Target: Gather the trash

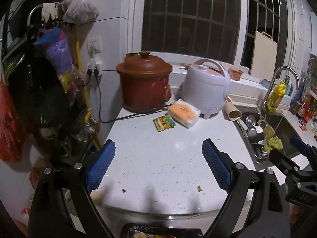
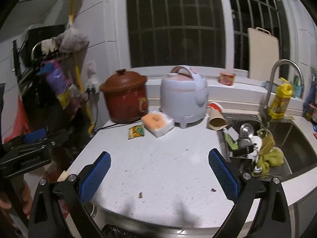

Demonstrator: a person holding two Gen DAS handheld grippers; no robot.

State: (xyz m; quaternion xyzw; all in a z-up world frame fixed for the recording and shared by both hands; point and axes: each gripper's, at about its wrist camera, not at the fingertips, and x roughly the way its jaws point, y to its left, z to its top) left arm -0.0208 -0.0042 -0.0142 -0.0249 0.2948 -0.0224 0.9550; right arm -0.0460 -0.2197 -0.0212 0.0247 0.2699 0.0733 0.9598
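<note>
Both grippers hang spread wide over a white speckled surface [image 1: 158,158], grasping nothing: the left gripper [image 1: 158,165] shows blue pads [image 1: 101,165] well apart above the near edge, and the right gripper [image 2: 159,176] stands the same way, released, its pads [image 2: 223,175] framing bare stone. Trash lies toward the back of the surface: a small yellow-green wrapper [image 1: 164,122] sits flat, just beside an orange-and-white tissue pack [image 1: 184,113] that touches the foot of a pale rice cooker [image 1: 206,88]. A paper cup [image 2: 216,117], tipped on its side with its mouth toward the sink [image 2: 293,138], lies right of the cooker at the edge of the surface. A brown clay pot [image 1: 144,83] with its lid on stands left of the cooker, a black cord [image 1: 111,119] trailing from beneath it toward wall sockets [image 1: 94,67]. Dark crumbs [image 2: 140,194] dot the near part of the surface between the gripper fingers. In the sink, dishes [image 2: 247,136] and a yellow-green rag [image 2: 271,156] are piled under a curved tap [image 2: 277,73]; a yellow bottle [image 2: 281,99] stands behind it. Bags [image 1: 57,59] hang from a rack at far left, and a cutting board [image 1: 263,55] leans against the barred window [image 1: 190,19]. At the bottom edge of both views a dark bag rim [image 1: 160,233] shows below the surface.
</note>
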